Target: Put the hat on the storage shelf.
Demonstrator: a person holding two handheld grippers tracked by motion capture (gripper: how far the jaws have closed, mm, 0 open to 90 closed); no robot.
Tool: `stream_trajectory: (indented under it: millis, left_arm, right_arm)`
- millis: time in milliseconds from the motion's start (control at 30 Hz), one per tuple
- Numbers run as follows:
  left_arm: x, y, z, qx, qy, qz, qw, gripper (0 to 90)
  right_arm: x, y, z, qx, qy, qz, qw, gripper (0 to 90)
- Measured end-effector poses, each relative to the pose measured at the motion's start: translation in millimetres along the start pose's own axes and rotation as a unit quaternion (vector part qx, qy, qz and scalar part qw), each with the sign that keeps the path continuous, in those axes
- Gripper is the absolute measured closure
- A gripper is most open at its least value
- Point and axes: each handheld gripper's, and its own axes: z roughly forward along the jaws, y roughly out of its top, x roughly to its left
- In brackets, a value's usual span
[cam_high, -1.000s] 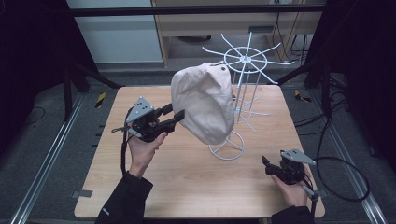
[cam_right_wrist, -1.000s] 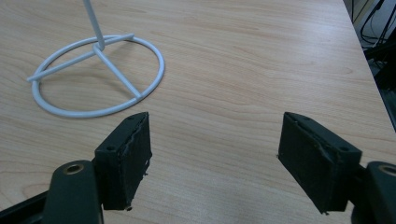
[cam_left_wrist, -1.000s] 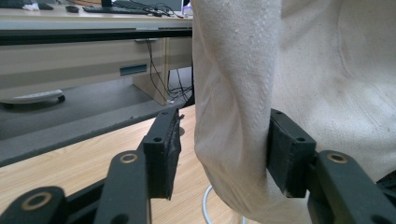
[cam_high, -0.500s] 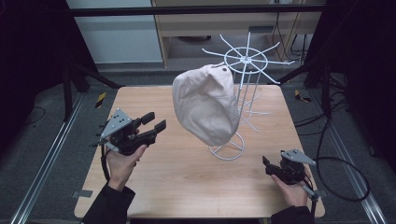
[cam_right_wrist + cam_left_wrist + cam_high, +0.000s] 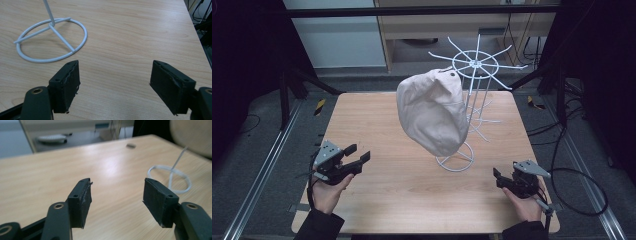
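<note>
Both my tongs apart, empty; cream fabric cap point(image 5: 432, 112) on white wire rack point(image 5: 475, 65) at 2 o'clock from left tongs point(image 5: 357, 157), nearer than right tongs point(image 5: 496, 174).

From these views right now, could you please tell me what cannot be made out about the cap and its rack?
- High view: the cap covers the hook of the rack it hangs on.
- Left gripper view: the cap is blurred and cut off by the top and right edges.
- Right gripper view: the rack's pole is cut off by the top edge.

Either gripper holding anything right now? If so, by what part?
Nothing held. Left gripper and right gripper both have jaws open and empty; the cap hangs on the rack.
</note>
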Motion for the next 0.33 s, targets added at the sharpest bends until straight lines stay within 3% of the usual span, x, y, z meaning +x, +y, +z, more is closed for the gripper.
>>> stream_trajectory:
  millis: [133,233,333]
  left_arm:
    - [14.8,-27.7,7.6,0.035,0.025,-0.003,0.9991,37.3]
    - [27.9,-43.7,12.3,0.063,0.047,-0.013,0.9969,36.2]
    - [36.0,-52.1,14.3,0.076,0.05,-0.03,0.9954,35.6]
  right_arm:
    - [-0.9,-0.7,1.0,0.001,0.003,0.004,1.0,23.7]
    - [-0.6,-1.0,0.8,0.001,0.004,0.005,1.0,23.7]
    - [-0.3,-1.0,1.0,0.0,0.007,0.008,0.9999,23.7]
